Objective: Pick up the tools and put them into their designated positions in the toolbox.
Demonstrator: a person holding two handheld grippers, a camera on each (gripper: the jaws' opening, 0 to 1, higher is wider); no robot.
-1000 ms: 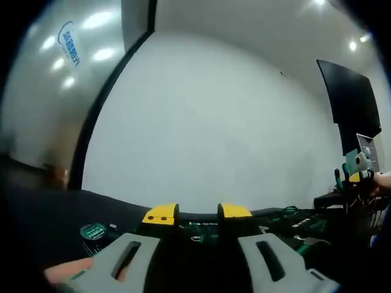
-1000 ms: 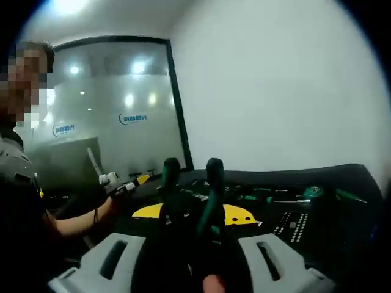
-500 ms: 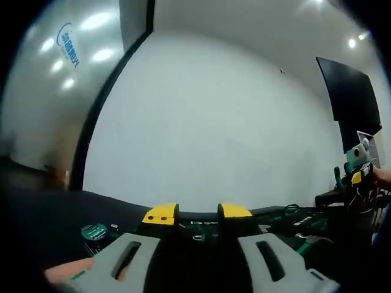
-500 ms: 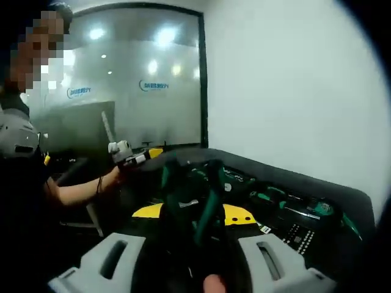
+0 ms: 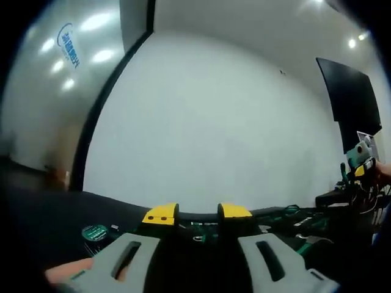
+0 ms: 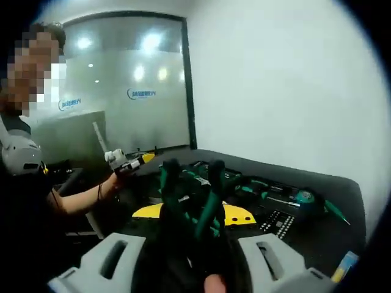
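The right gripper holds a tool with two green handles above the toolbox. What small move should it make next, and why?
Probably lower the right gripper toward the open toolbox. It is shut on the green-handled pliers, which hang above the black tray rather than in a slot. Which slot fits them I cannot tell from here. The left gripper holds nothing and can wait.

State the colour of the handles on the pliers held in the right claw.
Green and black; the two-handled pliers show best in the right gripper view, clamped in the right claw.
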